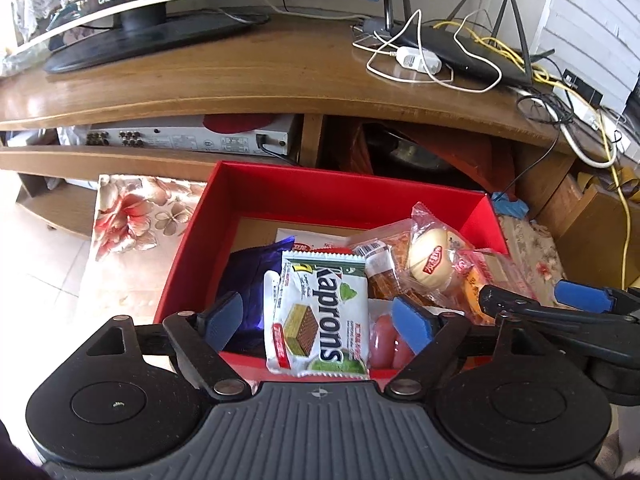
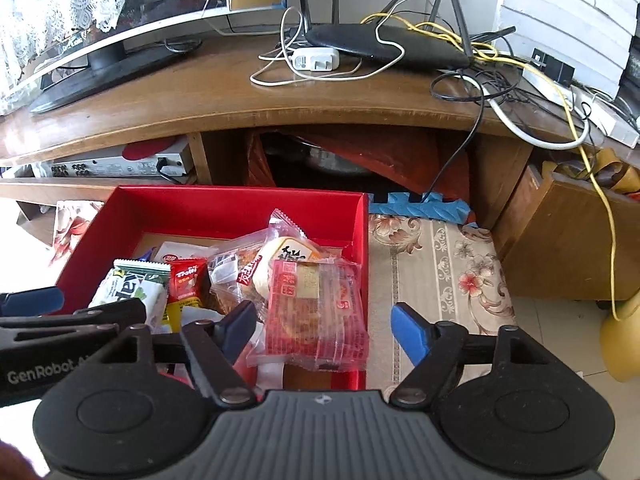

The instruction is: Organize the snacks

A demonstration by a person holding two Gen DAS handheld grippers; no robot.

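A red box on the floor holds several wrapped snacks. In the left wrist view a white and green Kaprons wafer pack lies between the spread fingers of my left gripper, and neither pad touches it. A purple bag sits to its left, a round cake in clear wrap to its right. In the right wrist view a red and clear pastry pack lies between the wide fingers of my right gripper, free of the pads. Both grippers are open.
A brown wooden TV stand rises behind the box, with a TV, a router and tangled cables on top. A floral mat lies right of the box, a blue foam tile behind it.
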